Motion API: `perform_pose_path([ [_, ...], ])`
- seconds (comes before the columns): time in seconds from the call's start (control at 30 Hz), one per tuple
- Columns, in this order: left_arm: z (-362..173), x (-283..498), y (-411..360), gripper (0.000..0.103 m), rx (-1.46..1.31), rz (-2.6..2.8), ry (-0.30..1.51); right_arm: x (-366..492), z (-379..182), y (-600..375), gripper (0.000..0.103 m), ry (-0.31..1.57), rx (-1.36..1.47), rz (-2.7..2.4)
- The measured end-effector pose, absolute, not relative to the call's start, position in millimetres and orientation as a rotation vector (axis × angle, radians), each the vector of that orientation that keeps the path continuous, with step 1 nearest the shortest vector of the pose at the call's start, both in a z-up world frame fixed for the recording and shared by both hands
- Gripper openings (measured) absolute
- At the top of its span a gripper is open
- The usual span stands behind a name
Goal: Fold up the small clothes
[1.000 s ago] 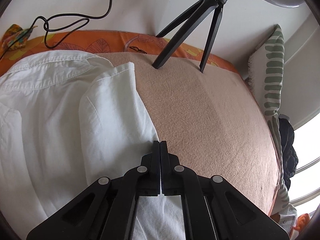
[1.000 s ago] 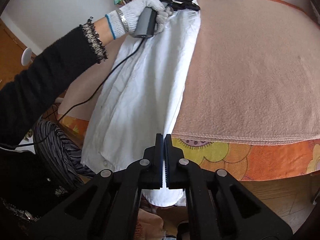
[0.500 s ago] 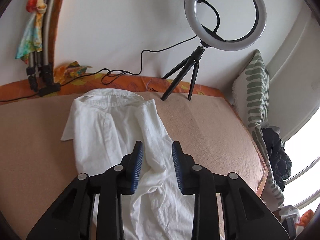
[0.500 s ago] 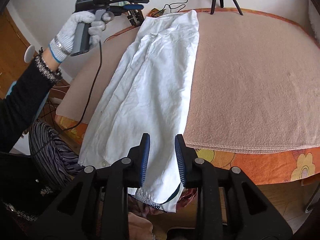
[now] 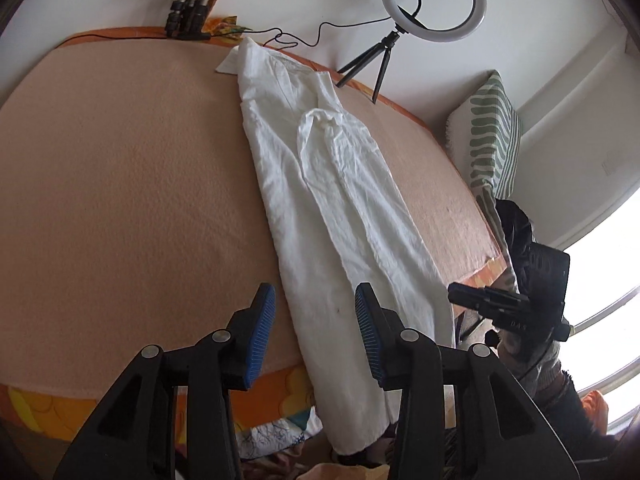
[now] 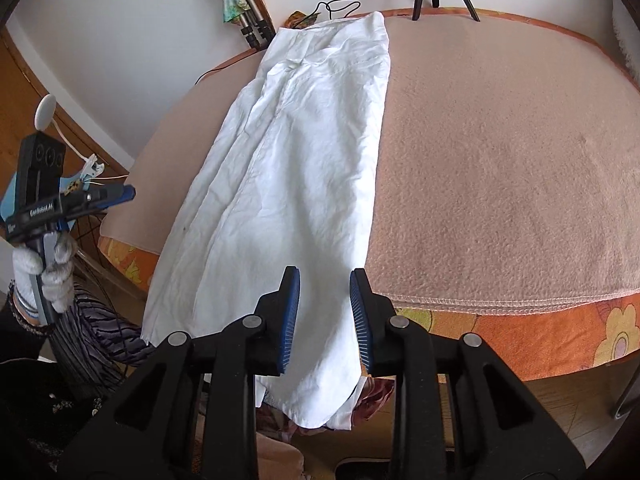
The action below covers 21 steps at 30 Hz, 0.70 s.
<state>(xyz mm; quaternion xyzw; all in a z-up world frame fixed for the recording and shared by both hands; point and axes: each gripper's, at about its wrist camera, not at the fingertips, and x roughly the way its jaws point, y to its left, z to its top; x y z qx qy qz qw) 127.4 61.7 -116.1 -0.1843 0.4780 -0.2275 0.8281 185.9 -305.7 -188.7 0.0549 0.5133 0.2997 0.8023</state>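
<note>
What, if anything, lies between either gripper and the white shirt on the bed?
Nothing visible. The white shirt lies open on the blanket. The right gripper hangs over its hem, jaws opening; the left gripper likewise.

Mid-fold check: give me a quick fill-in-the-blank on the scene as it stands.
1. The white shirt lies lengthwise on the peach ____.
2. Its near end hangs over the ____ of the bed.
3. The black tripod carries a ____ light.
4. The left gripper holds ____.

Missing words: blanket; edge; ring; nothing
</note>
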Motion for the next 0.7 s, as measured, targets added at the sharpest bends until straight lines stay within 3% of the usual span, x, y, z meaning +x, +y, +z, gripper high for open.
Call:
perform_pose_path([
  [0.07,-126,107,62,0.042,-0.423,-0.491,1.037,180,-186,-309,0.048,1.109,0.133,0.645],
  [0.13,-136,92,60,0.046,-0.441,-0.497,1.071,171,-185,-313,0.053,1.107,0.146,0.655],
  [0.7,-199,67,25,0.048,-0.616,-0.588,1.195,160,-232,-327,0.054,1.285,0.320,0.734],
])
